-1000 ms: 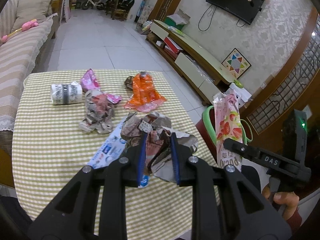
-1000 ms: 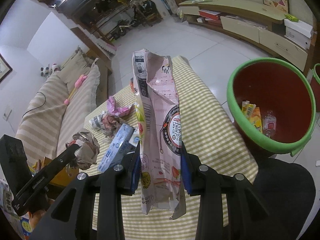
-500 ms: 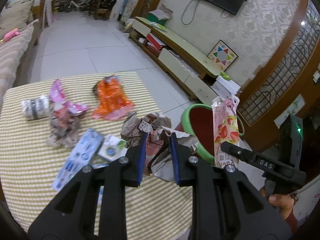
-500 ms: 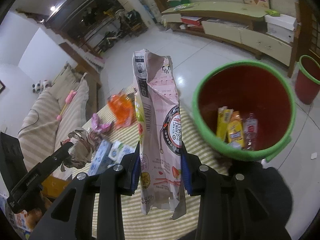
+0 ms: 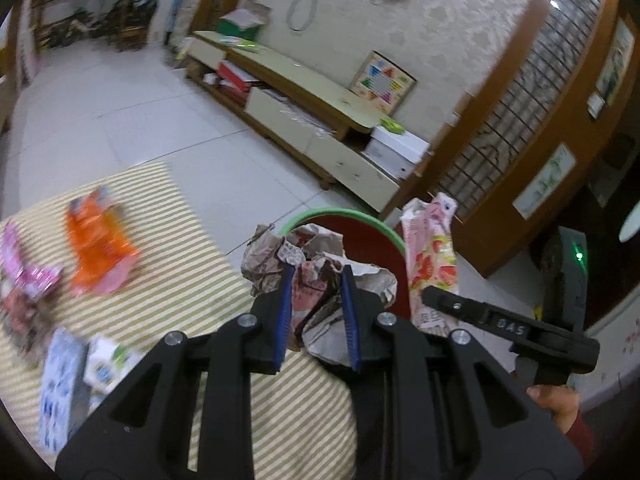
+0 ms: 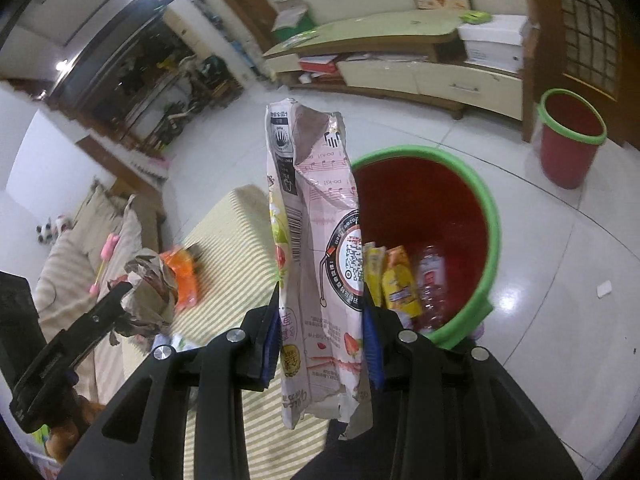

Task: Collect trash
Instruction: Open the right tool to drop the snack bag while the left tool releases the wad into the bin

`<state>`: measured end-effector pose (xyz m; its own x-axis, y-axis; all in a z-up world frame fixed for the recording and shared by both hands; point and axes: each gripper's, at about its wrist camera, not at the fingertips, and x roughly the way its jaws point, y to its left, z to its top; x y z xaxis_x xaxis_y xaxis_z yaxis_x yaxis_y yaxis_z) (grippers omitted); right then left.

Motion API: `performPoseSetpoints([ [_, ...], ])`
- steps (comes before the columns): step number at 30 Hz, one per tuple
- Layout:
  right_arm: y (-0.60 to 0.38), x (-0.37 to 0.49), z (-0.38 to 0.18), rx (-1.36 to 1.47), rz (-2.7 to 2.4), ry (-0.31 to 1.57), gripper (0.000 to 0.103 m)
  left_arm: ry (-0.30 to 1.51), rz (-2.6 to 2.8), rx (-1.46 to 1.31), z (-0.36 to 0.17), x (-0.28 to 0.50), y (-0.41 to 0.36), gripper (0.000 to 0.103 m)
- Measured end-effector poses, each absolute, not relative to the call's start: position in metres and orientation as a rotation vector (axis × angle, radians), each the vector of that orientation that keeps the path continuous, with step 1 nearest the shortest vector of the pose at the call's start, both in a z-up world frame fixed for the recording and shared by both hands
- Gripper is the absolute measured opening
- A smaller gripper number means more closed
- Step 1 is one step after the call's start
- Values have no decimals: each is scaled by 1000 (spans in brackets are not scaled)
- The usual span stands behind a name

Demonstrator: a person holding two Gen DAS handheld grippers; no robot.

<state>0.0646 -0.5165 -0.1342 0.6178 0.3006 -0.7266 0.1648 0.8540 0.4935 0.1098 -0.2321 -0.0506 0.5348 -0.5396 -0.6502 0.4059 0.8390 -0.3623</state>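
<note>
My left gripper (image 5: 316, 304) is shut on a crumpled brown and white wrapper (image 5: 312, 260) and holds it at the table's right edge, in front of the red bin with a green rim (image 5: 340, 216). My right gripper (image 6: 320, 320) is shut on a tall pink snack bag (image 6: 316, 216), upright beside the same bin (image 6: 492, 220). The bin holds yellow packets and a plastic bottle (image 6: 432, 280). The pink bag also shows in the left wrist view (image 5: 430, 248), and the crumpled wrapper in the right wrist view (image 6: 152, 292).
On the striped tablecloth (image 5: 172, 280) lie an orange wrapper (image 5: 100, 248), pink wrappers (image 5: 28, 276), a blue pack (image 5: 60, 376) and a small white carton (image 5: 104, 364). A second red bin (image 6: 568, 136) stands on the floor by the TV cabinet (image 5: 304, 116).
Both grippers have swung right, away from the table's middle toward the bin, each keeping its load. The bin is now larger and closer in both views.
</note>
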Motion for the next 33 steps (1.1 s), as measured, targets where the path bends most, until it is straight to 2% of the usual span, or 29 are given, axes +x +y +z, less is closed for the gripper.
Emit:
performPoseSetpoints([
  [6, -546, 79, -137, 591, 34, 892, 36, 830, -652, -99, -55, 135, -282, 25],
  [7, -550, 83, -138, 594, 31, 890, 37, 828, -665, -93, -56, 138, -288, 35],
  [8, -554, 88, -140, 598, 24, 893, 46, 827, -674, -89, -57, 140, -293, 57],
  [9, -557, 90, -140, 601, 12, 893, 55, 820, -672, -87, -58, 142, -296, 68],
  [10, -560, 92, -141, 603, -4, 888, 65, 807, -666, -94, -58, 142, -296, 73],
  [15, -559, 95, -144, 617, -2, 894, 65, 827, -631, -101, -65, 140, -280, 74],
  [20, -543, 92, -150, 622, 26, 923, 66, 849, -540, -129, -72, 130, -231, 77],
  [26, -502, 79, -155, 595, 81, 969, 69, 865, -341, -74, -81, 107, -143, 81],
  [33, -445, 63, -163, 559, 147, 1028, 69, 1022, -113, -198, -125, 91, -28, 81],
])
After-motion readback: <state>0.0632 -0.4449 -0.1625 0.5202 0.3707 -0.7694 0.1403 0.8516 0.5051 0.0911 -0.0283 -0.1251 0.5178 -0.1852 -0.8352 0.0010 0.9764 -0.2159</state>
